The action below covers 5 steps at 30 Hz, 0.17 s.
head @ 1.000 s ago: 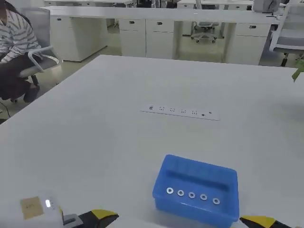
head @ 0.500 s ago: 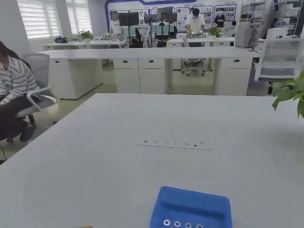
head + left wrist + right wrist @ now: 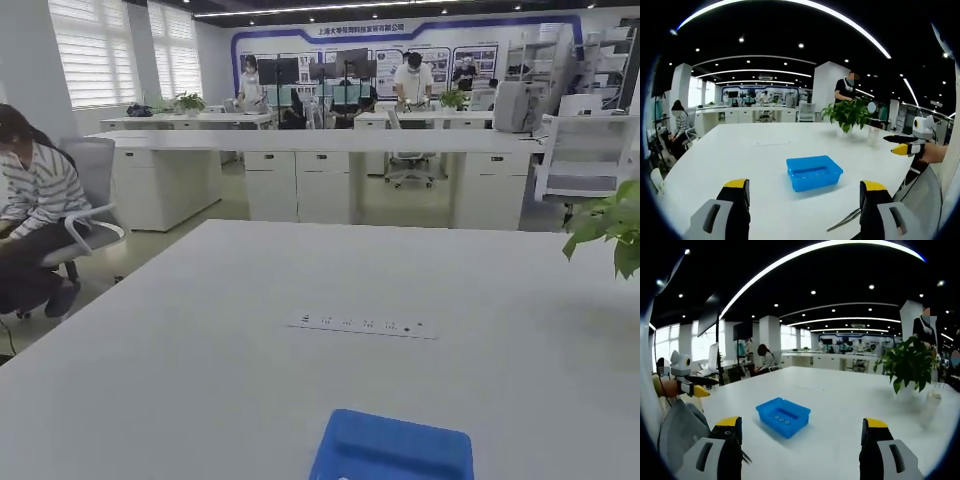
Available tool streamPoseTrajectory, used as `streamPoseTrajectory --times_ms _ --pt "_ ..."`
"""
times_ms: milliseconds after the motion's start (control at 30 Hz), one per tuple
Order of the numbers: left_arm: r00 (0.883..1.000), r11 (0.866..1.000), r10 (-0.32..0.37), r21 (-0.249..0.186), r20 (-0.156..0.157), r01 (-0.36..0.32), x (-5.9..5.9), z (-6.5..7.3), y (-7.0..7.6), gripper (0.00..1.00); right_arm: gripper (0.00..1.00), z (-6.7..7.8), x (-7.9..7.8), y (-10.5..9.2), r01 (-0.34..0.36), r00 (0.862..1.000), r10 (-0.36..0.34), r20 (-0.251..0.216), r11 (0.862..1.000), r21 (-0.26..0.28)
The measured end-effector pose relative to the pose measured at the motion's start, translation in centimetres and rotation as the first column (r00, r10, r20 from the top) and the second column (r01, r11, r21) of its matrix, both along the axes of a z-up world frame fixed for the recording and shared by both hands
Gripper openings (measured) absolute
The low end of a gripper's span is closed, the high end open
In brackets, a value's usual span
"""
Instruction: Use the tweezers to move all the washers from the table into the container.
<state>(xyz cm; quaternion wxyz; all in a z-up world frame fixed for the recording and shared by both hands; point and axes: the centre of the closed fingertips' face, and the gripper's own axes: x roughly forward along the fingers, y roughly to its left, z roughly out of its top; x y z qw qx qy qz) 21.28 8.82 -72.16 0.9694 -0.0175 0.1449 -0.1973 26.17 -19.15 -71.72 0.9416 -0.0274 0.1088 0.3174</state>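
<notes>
The blue container point(image 3: 391, 451) sits on the white table at the bottom edge of the head view. In the left gripper view the container point(image 3: 814, 172) holds a row of small washers point(image 3: 807, 176), and slim metal tweezers point(image 3: 845, 223) lie on the table near the right jaw. My left gripper point(image 3: 804, 205) is open with nothing between its jaws, a good way short of the container. My right gripper point(image 3: 801, 440) is also open and empty, facing the container point(image 3: 783, 416) and its washers point(image 3: 780, 419). Each gripper appears in the other's view, left gripper point(image 3: 689, 383) and right gripper point(image 3: 910, 145).
A flat power strip point(image 3: 363, 325) is set into the table beyond the container. A potted plant point(image 3: 608, 226) stands at the right side, with a clear glass point(image 3: 930, 405) near it. A seated person point(image 3: 35, 215) is off the table's left. White desks and people stand far back.
The head camera has tilted upward, so the container has slid to the bottom of the picture. The container and power strip themselves have not moved.
</notes>
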Motion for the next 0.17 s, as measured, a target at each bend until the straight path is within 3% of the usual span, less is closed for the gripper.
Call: streamPoseTrajectory --times_ms 167 --pt "0.998 0.999 0.041 -0.008 0.043 -0.041 0.20 1.24 0.53 0.98 0.99 -0.27 0.48 0.17 -0.007 1.000 0.008 -0.011 1.000 0.009"
